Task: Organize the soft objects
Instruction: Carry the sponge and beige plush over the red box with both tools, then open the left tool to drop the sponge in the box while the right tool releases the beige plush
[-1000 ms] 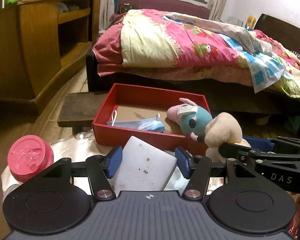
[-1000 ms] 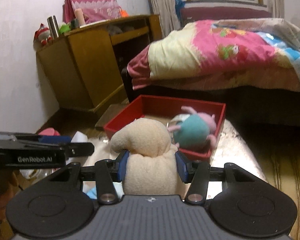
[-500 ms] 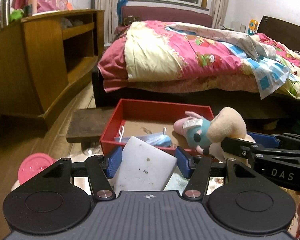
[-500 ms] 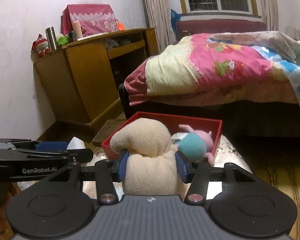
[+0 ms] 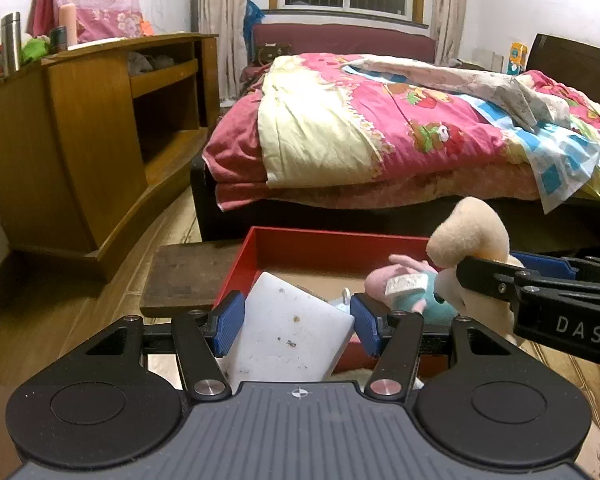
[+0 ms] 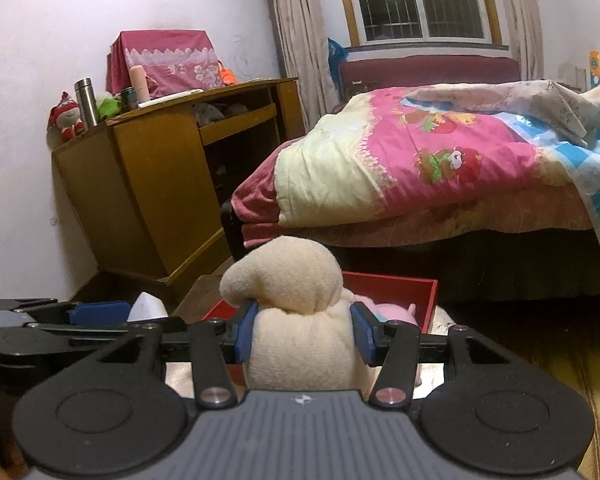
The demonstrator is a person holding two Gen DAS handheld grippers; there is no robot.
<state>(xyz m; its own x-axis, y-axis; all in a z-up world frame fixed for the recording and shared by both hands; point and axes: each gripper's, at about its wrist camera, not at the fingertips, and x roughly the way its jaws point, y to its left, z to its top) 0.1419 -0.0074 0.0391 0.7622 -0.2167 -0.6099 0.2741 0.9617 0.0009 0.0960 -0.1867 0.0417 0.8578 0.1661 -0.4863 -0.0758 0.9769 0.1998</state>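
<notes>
Cream plush toy (image 6: 296, 320) | clamped between right gripper (image 6: 302, 336) pads, near red box (image 5: 332, 246) at 12 o'clock | white sponge block (image 5: 288, 332) pinched tilted in left gripper (image 5: 298, 322), box edge behind | advice: carry each item fully over rim, lower beside pink-and-teal plush (image 5: 412, 288), then release.

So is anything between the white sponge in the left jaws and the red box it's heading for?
Nothing visible blocks it. The white sponge already hangs over the near wall of the red box. Inside, the pink-and-teal plush lies to the right, with bare cardboard floor ahead of the sponge. The cream plush sits further right.
</notes>
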